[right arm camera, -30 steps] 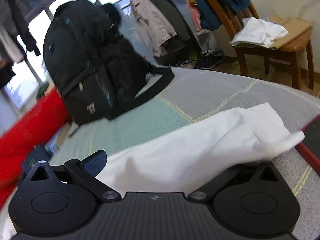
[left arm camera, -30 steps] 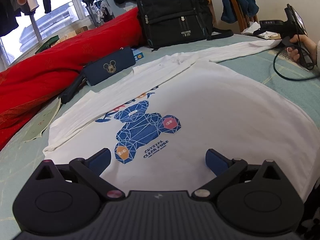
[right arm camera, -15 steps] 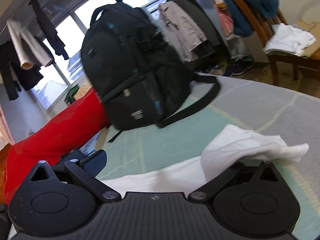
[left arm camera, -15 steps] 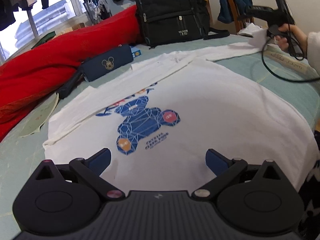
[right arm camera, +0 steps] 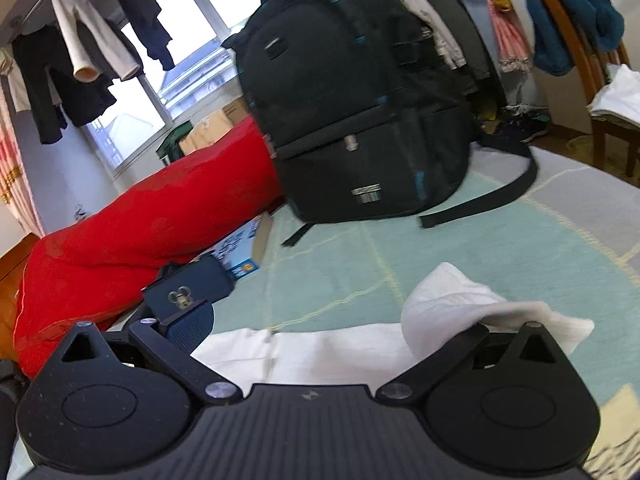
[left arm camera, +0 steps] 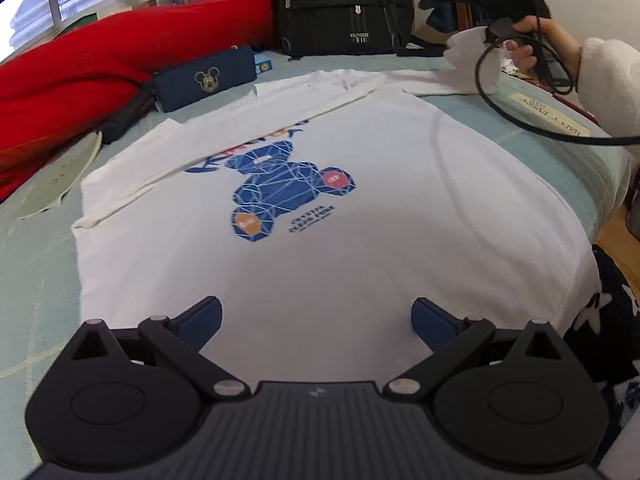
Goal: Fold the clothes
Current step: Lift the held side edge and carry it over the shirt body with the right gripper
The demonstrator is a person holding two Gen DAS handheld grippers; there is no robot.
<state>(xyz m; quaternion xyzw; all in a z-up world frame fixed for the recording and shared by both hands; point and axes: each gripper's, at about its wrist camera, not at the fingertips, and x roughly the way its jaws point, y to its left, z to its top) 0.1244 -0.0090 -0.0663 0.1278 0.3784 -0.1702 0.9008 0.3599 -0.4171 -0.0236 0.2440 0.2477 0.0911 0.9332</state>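
Observation:
A white long-sleeved shirt [left arm camera: 360,240] with a blue bear print lies flat, face up, on the light green bed sheet [left arm camera: 36,280]. Its left sleeve is folded across the chest. My left gripper [left arm camera: 316,318] hovers open above the shirt's hem with nothing between its fingers. At the far right, a hand [left arm camera: 532,44] holds my right gripper, and the other sleeve's end [left arm camera: 468,64] is raised off the bed against it. In the right wrist view that gripper [right arm camera: 332,324] has its jaws wide apart. The sleeve cuff [right arm camera: 452,308] drapes over its right finger and hides it.
A black backpack [left arm camera: 344,4] stands at the head of the bed, beside a red quilt [left arm camera: 100,64] and a navy Mickey pouch [left arm camera: 204,78]. A black cable [left arm camera: 520,120] hangs over the bed's right edge. A wooden chair [right arm camera: 596,80] with clothes stands beyond it.
My right gripper has risen and swung left, lifting the sleeve end off the bed. My left gripper has drawn back a little towards the hem and remains open.

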